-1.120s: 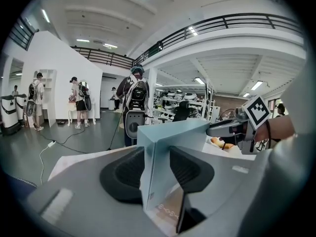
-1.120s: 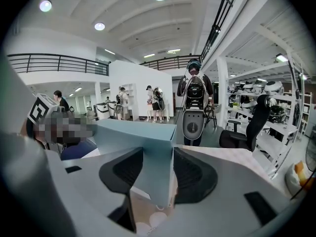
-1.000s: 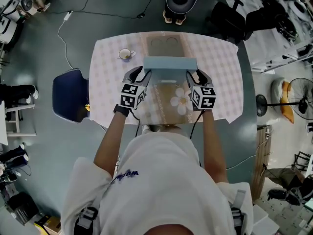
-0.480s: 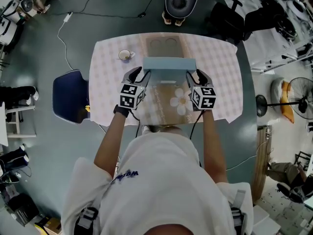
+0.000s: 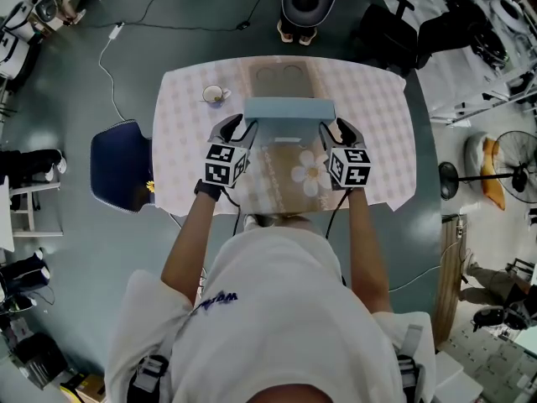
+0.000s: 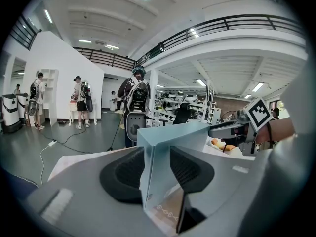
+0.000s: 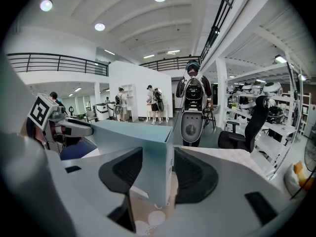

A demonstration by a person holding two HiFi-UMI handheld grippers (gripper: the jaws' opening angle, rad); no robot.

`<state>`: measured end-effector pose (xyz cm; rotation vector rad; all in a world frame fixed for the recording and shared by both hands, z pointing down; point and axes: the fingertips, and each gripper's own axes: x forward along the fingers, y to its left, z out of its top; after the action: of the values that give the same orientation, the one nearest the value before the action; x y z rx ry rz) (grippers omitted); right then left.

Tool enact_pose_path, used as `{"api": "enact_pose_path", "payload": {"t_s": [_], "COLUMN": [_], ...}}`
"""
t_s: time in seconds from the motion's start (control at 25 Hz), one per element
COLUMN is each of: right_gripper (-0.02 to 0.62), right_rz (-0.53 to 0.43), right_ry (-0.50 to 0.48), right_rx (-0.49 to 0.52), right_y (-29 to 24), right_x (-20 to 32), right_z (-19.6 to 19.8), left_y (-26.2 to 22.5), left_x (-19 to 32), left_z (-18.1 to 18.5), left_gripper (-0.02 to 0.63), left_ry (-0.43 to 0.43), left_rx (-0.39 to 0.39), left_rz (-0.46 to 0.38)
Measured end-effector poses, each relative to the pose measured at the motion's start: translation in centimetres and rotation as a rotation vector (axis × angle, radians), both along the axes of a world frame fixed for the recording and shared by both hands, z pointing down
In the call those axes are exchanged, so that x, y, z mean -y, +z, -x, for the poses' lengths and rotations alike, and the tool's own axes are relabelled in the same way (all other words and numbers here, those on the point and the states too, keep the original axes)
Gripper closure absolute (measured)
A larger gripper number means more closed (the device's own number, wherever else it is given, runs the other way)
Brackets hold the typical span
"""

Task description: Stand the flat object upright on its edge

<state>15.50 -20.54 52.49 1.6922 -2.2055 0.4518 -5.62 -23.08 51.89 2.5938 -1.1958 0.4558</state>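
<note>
As things stand: the box (image 5: pixel 289 110) looks already raised onto its long edge; settling it and letting go are left.
Box place: mid-table (image 5: pixel 185 141), over the mat (image 5: pixel 294 183); whether its lower edge rests there I cannot tell.
Box axis: long axis runs left to right between the grippers, one broad face towards the person.
Left gripper (image 5: pixel 243 128): jaws partly closed, pinching the box's left end.
Right gripper (image 5: pixel 337 130): likewise, on the right end.

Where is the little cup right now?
In the head view the cup sits on the table toward its far left corner, left of the light blue box and just beyond the left gripper.
</note>
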Motion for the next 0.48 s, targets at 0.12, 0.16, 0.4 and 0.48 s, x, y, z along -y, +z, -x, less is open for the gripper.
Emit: {"api": "enact_pose_path", "payload": {"t_s": [0.12,0.16,0.4,0.48], "right_gripper": [0.390,0.390,0.391,0.391], "right_rz": [-0.002,-0.002,-0.009,-0.015], "right_ry": [0.000,0.001,0.005,0.008], "right_rx": [0.000,0.001,0.004,0.009], "right_y": [0.00,0.00,-0.15,-0.40], "right_x": [-0.19,-0.24,-0.67,-1.05], "right_z": [0.03,0.04,0.08,0.15], "left_y": [0.06,0.07,0.15,-0.07], "left_x": [-0.24,-0.29,-0.72,-1.05], "left_z": [-0.09,-0.08,0.20,0.29], "left_gripper": [0.443,0.443,0.443,0.443], "left_ry": [0.003,0.003,-0.002,-0.003], "left_rx": [0.001,0.000,0.000,-0.004], "left_rz": [0.000,0.000,0.001,-0.004]}}
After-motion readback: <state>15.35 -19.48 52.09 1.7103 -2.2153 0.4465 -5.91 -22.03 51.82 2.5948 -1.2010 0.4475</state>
